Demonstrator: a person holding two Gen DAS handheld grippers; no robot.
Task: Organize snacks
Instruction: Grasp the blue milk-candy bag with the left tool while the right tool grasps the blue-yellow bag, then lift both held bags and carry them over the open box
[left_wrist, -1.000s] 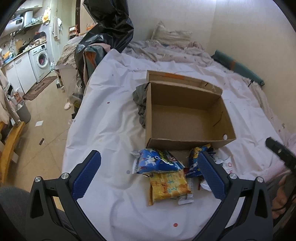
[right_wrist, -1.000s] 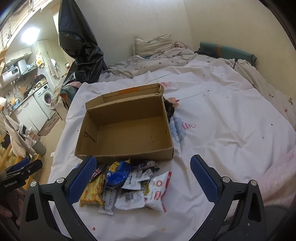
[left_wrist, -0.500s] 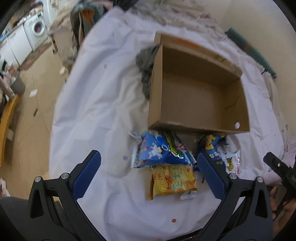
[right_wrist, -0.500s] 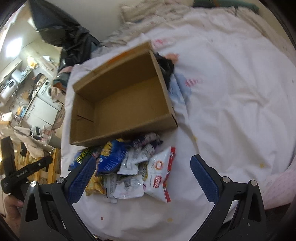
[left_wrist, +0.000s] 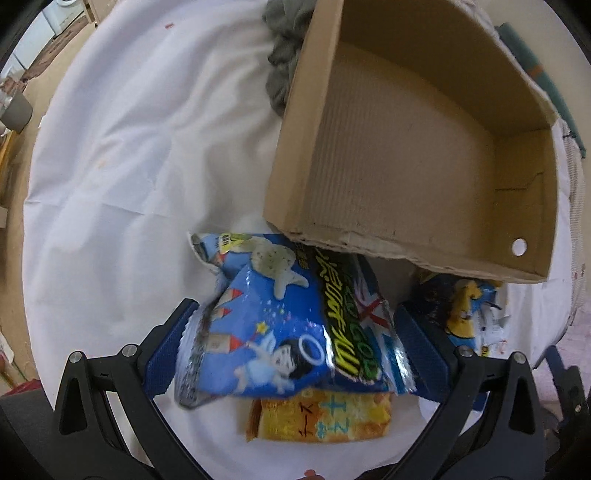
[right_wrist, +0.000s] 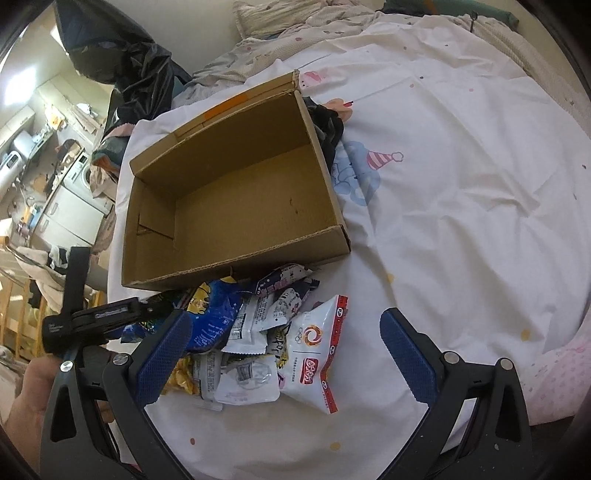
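Snacks (right_wrist: 258, 339) beside cardboard box (right_wrist: 236, 192); left gripper (left_wrist: 291, 354) straddles blue bag (left_wrist: 273, 332)

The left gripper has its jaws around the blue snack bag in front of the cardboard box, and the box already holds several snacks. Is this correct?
Not quite. The cardboard box holds no snacks; the right wrist view shows its floor bare, and the snacks lie on the sheet in front of it. The rest holds: the left gripper has its jaws around the blue snack bag, in front of the box.
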